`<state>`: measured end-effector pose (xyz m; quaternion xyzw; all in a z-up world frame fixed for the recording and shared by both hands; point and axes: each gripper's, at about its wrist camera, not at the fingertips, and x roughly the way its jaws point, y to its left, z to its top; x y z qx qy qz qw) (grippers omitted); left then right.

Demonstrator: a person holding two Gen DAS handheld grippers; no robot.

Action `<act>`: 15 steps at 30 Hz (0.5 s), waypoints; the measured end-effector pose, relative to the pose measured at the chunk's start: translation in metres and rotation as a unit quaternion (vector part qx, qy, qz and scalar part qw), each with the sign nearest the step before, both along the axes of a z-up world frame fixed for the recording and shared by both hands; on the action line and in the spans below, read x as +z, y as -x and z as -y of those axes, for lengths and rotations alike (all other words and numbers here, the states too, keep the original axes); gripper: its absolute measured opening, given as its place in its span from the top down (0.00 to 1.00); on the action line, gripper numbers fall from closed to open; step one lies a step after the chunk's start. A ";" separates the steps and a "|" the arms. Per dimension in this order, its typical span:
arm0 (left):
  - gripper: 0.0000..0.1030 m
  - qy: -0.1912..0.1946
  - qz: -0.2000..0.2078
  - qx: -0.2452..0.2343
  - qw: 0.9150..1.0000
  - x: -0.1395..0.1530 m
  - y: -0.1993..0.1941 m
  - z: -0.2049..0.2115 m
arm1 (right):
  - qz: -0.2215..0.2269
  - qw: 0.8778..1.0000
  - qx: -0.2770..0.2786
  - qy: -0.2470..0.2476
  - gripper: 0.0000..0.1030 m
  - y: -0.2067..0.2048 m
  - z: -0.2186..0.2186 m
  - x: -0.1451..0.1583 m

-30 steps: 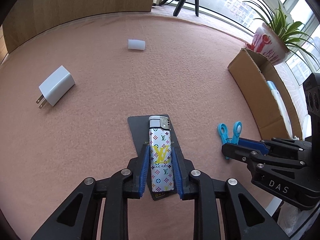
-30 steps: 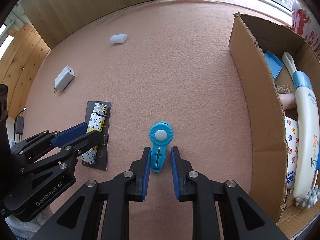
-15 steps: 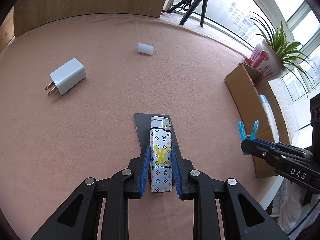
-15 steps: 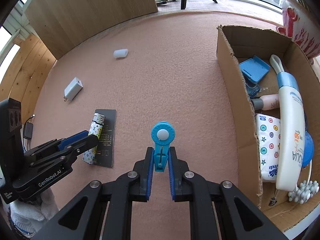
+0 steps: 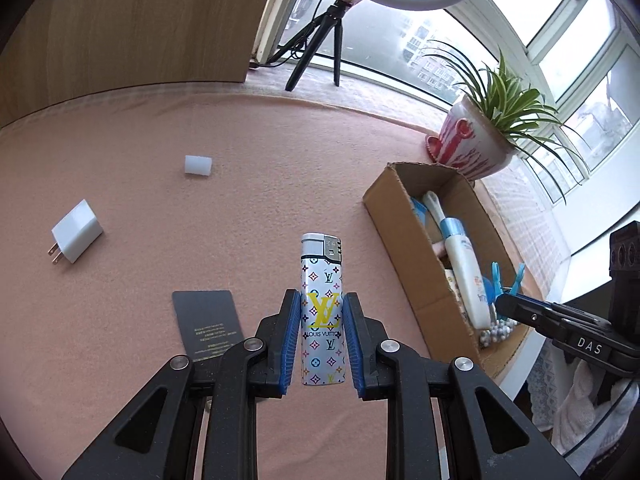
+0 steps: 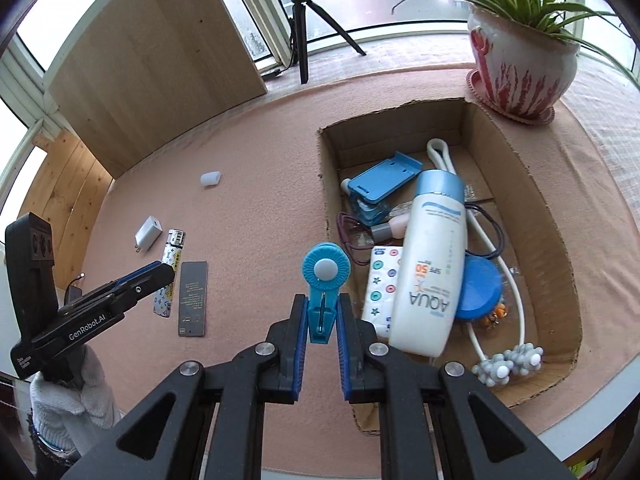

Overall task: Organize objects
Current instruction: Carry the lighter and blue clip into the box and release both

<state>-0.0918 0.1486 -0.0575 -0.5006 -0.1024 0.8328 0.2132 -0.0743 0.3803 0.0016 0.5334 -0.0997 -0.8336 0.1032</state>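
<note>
My left gripper [image 5: 322, 338] has its blue ribbed jaws clamped on a glossy monogram-printed lighter [image 5: 322, 312], lifted clear of the pink felt surface [image 5: 240, 208]. My right gripper [image 6: 322, 320] pinches a blue plastic clip with a round ridged head [image 6: 325, 280] just left of the open cardboard box [image 6: 532, 208]. Below lies a matte black card [image 5: 208, 324]; farther off, a white plug adapter [image 5: 77, 230] and small white cylinder [image 5: 197, 165]. Only the right view shows the box's contents, among them a smooth white sunscreen bottle [image 6: 430, 268].
</note>
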 end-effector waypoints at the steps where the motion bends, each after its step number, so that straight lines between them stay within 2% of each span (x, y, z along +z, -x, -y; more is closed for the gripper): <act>1: 0.77 -0.003 -0.002 -0.007 1.000 0.003 0.000 -0.009 | -0.003 1.000 -0.005 -0.004 0.88 -0.001 -0.007 0.002; 7: 0.77 -0.014 -0.014 -0.055 0.998 0.018 -0.006 -0.067 | -0.008 0.999 -0.039 -0.018 0.88 -0.004 -0.048 0.003; 15: 0.77 -0.018 -0.020 -0.102 0.994 0.021 -0.010 -0.138 | -0.001 0.998 -0.054 -0.022 0.88 -0.008 -0.080 -0.005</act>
